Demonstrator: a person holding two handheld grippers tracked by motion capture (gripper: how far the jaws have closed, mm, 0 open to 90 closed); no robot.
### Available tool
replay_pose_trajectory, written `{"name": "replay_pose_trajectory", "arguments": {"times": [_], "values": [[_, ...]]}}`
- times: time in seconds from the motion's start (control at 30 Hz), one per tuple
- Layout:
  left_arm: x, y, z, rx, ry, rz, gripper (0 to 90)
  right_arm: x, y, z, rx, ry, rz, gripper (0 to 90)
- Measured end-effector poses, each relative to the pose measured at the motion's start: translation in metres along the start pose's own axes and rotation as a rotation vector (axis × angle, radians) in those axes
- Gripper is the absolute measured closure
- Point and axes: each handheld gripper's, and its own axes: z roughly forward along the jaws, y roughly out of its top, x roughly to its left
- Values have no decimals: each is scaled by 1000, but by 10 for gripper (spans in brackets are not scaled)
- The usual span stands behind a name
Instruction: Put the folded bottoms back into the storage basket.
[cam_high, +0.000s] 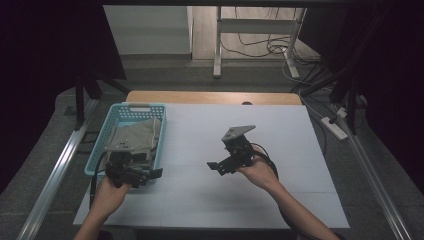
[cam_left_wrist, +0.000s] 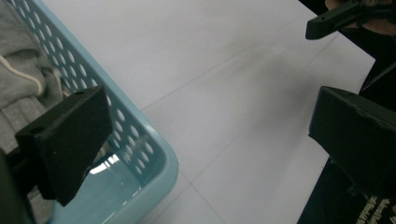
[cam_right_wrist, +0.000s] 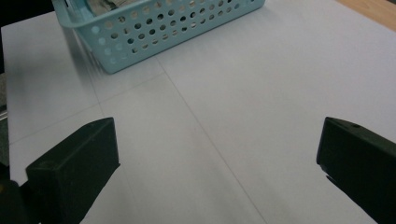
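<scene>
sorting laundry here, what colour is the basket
Light blue basket, with round holes in its walls; clearest in the right gripper view.

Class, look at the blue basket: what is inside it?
The basket holds folded grey cloth with a pale cord. Anything beneath the cloth is covered.

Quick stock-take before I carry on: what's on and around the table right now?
basket: one, light blue, perforated, left side of the table
garment: one, grey, folded inside the basket
table: one, white top with a wooden far edge
power strip: one, white, on the floor at right
desk frame: one, white, on the floor beyond the table
left gripper: black, jaws open, at the basket's near corner
right gripper: black, jaws open, over mid-table
</scene>
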Motion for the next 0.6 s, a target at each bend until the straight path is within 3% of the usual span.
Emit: {"name": "replay_pose_trajectory", "arguments": {"times": [0.1, 0.43, 0.6], "values": [[-4, -4, -2, 13, -20, 4, 18, 1, -3, -3, 6, -1, 4, 0], [-20, -21, -14, 29, 15, 59, 27, 6, -13, -7, 18, -2, 0, 0], [-24, -33, -22, 17, 7, 52, 24, 11, -17, -10, 22, 2, -5, 0]]}}
